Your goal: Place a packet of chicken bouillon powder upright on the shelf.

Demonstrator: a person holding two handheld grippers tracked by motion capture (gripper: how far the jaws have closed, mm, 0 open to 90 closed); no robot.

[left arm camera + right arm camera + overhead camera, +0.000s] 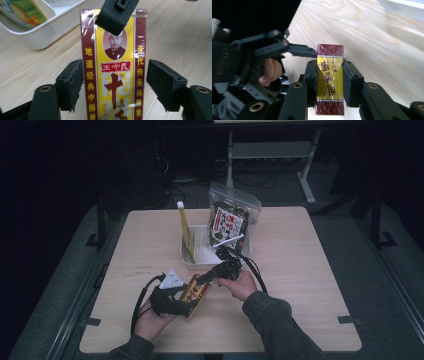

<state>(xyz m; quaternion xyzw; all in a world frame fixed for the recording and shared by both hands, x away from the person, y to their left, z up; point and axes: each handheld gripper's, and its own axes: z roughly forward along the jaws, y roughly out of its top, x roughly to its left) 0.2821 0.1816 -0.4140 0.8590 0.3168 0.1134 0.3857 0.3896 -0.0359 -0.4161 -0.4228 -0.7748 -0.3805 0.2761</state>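
Spice box: a flat red and yellow box [196, 294] wrapped in clear film, printed with a portrait and Chinese characters, at the near middle of the table, just in front of the white tray; it sits between the two grippers.
Spice box, close up: in the left gripper view its printed face [113, 75] runs up the middle of the frame; in the right gripper view its narrow red and gold end [330, 82] points at the camera.
Right gripper: the right gripper [204, 280] reaches down and leftward from the person's right hand [240, 284]; its two black pads press against both sides of the box, so it is clamped on it [330, 86].
Left gripper: the left gripper [113, 85] has its pads spread wide on either side of the box, with a gap at each side and no contact seen; a grey three-cornered plate rides on top of it, and the left hand [152, 322] holds it from below.
White tray: a shallow white tray [196, 263] stands at the table's centre, just behind the box.
Tray contents: a tall yellow packet [186, 229] leans upright at its left; a clear zip bag [231, 217] with a dark printed pack inside stands at its right.
Table: a light wood table [300, 270], with dark floor around it.
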